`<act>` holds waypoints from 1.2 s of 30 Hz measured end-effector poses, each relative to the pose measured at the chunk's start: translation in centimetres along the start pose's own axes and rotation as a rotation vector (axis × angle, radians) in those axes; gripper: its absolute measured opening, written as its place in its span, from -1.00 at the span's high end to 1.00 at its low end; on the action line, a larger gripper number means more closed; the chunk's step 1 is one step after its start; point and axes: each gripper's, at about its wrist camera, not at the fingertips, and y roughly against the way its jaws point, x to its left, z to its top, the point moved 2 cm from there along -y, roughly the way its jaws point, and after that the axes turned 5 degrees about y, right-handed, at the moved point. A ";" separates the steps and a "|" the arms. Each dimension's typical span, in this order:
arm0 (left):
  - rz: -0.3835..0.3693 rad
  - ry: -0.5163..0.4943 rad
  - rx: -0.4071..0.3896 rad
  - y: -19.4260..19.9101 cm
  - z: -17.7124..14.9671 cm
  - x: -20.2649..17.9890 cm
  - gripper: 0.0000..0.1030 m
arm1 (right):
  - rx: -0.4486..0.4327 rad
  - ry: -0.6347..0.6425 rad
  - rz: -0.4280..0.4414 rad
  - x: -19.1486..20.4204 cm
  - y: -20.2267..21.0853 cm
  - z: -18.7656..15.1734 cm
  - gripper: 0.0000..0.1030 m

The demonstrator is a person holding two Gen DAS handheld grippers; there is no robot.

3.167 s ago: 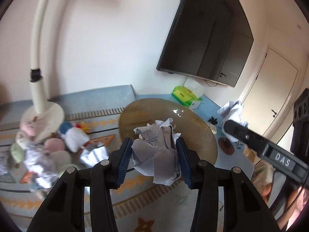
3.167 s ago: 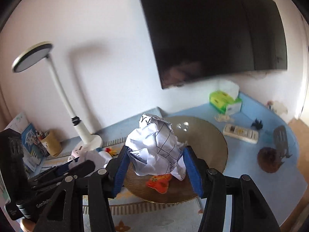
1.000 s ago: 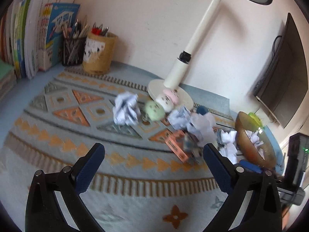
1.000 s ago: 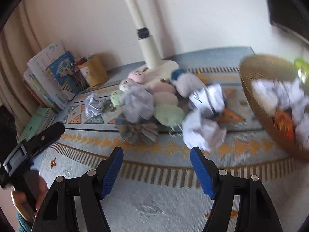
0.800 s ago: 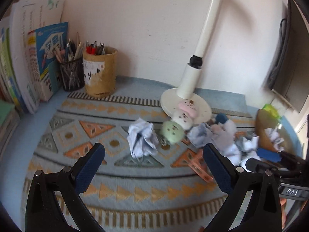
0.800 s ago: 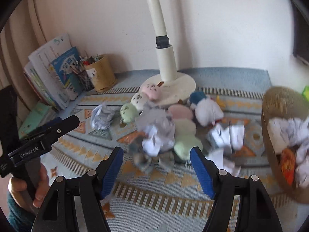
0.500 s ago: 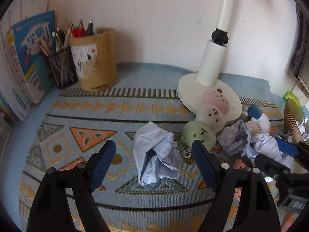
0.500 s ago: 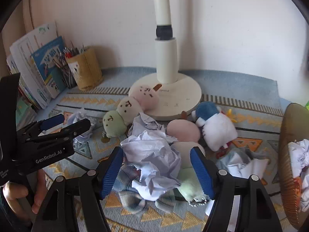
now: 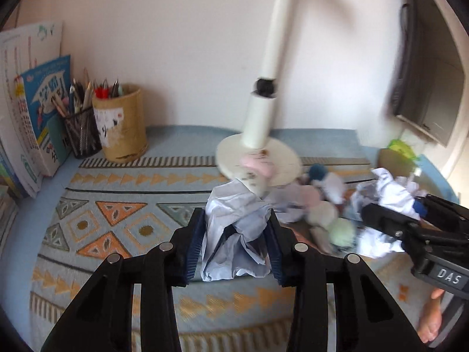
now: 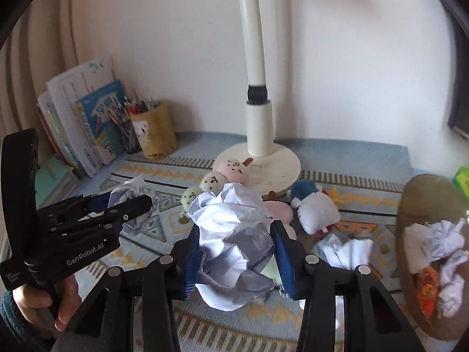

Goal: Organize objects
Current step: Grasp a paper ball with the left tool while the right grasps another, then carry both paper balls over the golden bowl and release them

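In the left wrist view my left gripper (image 9: 236, 216) has a crumpled white paper ball (image 9: 234, 249) between its blue pads (image 9: 193, 246). Its jaws are closing and the pads press on the paper, a little above the patterned mat (image 9: 111, 205). My right gripper (image 10: 236, 227) is shut on a second crumpled paper ball (image 10: 234, 252), held above the heap of plush toys (image 10: 316, 208). The woven basket (image 10: 416, 202) at the right holds several paper balls and an orange thing. Each gripper shows in the other's view: the left gripper (image 10: 126, 202), the right gripper (image 9: 390, 220).
A white lamp base (image 10: 278, 161) and stem stand behind the toys. A pen holder (image 10: 155, 132) and books (image 10: 85, 117) sit at the back left. Another loose crumpled paper (image 10: 343, 249) lies on the mat near the basket. A hand (image 10: 64, 302) grips the left handle.
Both grippers came down over the mat and closed, the left on the lone paper ball, the right on the one atop the toy heap. Both balls now sit raised between the pads.
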 end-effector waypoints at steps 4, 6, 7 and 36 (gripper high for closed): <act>-0.069 0.003 -0.006 3.1 -3.0 -3.0 0.29 | -0.001 0.004 0.007 0.6 3.9 -3.2 0.13; -0.088 -0.006 0.014 3.5 -5.0 -4.4 0.29 | 0.030 -0.002 0.007 0.5 4.7 -5.7 0.13; -0.097 -0.013 0.025 3.5 -5.9 -5.2 0.29 | 0.040 -0.002 0.003 0.4 4.8 -6.7 0.13; -0.075 -0.045 0.058 1.9 -9.9 -7.6 0.21 | 0.126 -0.119 -0.045 -4.2 4.2 -12.8 -0.59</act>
